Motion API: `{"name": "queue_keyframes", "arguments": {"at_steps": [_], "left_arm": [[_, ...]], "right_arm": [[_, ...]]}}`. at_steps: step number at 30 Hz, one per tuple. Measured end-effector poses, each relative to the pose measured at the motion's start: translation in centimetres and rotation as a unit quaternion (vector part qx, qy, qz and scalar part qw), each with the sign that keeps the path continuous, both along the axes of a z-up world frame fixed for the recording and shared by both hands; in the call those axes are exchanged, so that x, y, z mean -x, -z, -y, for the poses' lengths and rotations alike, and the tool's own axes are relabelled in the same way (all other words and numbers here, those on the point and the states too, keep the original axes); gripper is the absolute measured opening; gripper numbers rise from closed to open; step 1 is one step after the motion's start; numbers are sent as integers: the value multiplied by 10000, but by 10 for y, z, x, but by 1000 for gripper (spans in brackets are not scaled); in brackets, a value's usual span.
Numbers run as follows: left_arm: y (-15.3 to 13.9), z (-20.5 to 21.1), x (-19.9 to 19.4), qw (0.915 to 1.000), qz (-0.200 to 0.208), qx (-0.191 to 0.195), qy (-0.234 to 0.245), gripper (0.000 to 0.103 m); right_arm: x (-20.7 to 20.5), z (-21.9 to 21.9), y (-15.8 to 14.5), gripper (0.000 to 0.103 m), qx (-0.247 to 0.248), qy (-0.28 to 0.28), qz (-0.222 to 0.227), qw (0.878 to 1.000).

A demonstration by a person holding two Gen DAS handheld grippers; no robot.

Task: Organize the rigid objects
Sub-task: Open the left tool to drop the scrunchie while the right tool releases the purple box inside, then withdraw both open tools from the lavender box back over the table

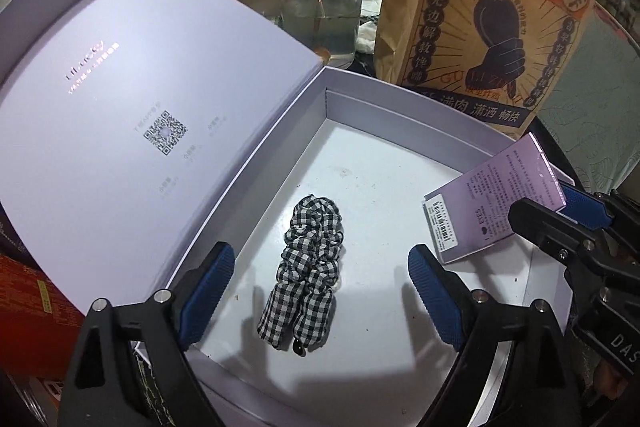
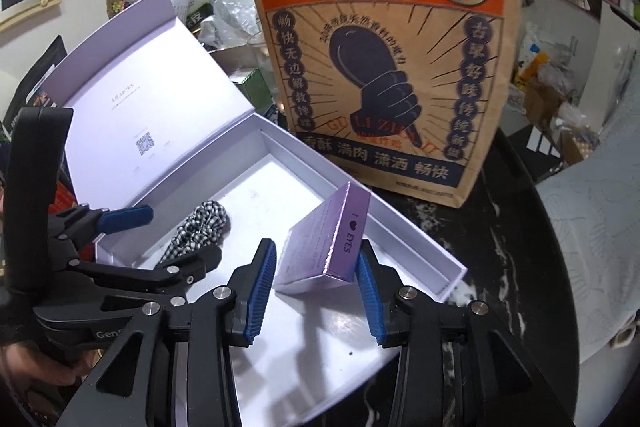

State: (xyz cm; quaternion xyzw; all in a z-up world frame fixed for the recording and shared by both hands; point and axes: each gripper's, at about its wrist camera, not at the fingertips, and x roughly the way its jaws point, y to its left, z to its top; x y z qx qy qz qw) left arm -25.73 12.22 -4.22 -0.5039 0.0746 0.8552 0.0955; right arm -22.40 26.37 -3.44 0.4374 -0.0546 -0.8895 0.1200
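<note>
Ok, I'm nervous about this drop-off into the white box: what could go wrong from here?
1. The right gripper pinches only the near end of the tilted small purple box in its jaws, so it may pivot or slip out.
2. It hangs near the white box right wall; lowering could catch the rim.
3. The left gripper, open over the checked scrunchie, is close by; the two could bump.
</note>
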Motion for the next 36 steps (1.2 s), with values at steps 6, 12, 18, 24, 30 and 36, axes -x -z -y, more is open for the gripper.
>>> {"name": "queue_keyframes", "arguments": {"at_steps": [6,12,18,24,30,36], "left_arm": [[-14,-6,-12,9998,-214,41,-16,90],[-32,0,-19,9991,-413,-8,-33,90],[-49,5,-30,9982,-593,-84,-91,90],[-63,13,-42,9967,-785,-155,-139,90],[-83,21,-62,9947,-990,-256,-106,90],[-105,28,-86,9917,-1237,-333,-98,101]], "right_arm": [[-7,3,-13,41,-137,-4,-174,9998],[-20,9,-29,46,-304,-55,-402,9987],[-35,10,-47,47,-307,-79,-585,9978],[-53,13,-67,50,-373,-98,-801,9960],[-71,14,-84,57,-411,-69,-1029,9938],[-88,15,-100,62,-391,-13,-1243,9915]]}}
